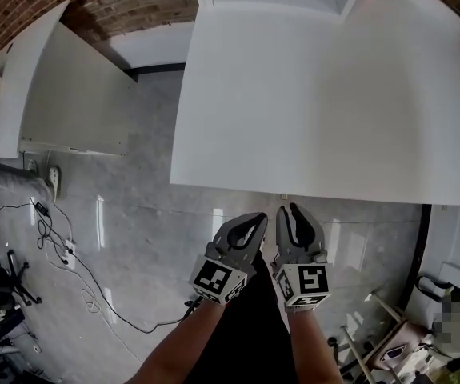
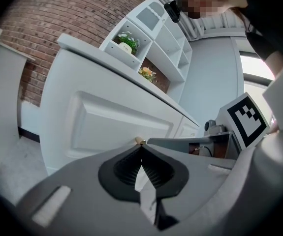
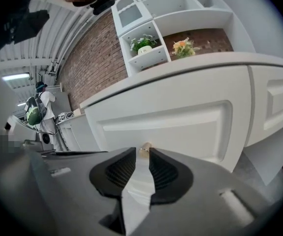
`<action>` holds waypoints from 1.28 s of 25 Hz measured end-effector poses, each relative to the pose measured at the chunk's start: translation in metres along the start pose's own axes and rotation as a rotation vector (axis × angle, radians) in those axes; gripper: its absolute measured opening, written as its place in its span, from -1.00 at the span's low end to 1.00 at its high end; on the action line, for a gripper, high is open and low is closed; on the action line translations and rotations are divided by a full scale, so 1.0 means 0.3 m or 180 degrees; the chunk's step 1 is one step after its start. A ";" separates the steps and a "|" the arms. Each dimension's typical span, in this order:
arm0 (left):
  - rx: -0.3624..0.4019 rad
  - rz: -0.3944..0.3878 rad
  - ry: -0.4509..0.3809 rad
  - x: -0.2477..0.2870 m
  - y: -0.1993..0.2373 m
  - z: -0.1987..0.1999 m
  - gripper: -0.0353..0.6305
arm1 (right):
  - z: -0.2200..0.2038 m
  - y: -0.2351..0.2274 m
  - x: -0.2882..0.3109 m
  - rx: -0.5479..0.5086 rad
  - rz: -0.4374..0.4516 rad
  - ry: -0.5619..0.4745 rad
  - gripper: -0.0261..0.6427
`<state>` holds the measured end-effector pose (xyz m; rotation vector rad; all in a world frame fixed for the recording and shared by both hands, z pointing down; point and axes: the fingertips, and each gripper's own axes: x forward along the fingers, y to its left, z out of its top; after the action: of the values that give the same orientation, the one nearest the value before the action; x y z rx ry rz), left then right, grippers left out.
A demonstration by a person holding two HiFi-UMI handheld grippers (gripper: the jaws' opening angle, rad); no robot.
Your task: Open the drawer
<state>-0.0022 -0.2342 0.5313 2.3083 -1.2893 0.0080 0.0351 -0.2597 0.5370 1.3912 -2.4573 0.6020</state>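
Head view and both gripper views, person facing a white cabinet; the left gripper and right gripper are held side by side, close together, below the front edge of the white countertop, over a grey floor strewn with cables. Left gripper: jaws brought together, tips meeting, nothing between them; it points at the drawer front, a white panel with a recessed field, and the small brass knob shows just past the tips. Right gripper: jaws a narrow way apart, pads bare; the same knob appears in the gap just beyond its tips, and contact cannot be told. The drawer sits directly under the countertop, its front in line with the neighbouring front, not pulled out. Above the counter stands a white shelf unit holding a potted green plant and a bunch of flowers; a brick wall lies behind.
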 end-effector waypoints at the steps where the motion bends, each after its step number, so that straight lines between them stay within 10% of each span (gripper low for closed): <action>1: 0.0028 -0.0021 -0.0010 0.006 -0.001 0.002 -0.88 | -0.003 -0.003 0.009 0.0014 -0.0016 -0.0007 -0.70; 32: 0.0150 -0.0021 -0.0099 0.091 0.094 0.038 -0.88 | 0.000 -0.032 0.119 0.0124 -0.0634 -0.0138 -0.63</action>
<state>-0.0125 -0.2729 0.5394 2.3612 -1.3100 0.0000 0.0250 -0.2911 0.5539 1.6553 -2.3123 0.5825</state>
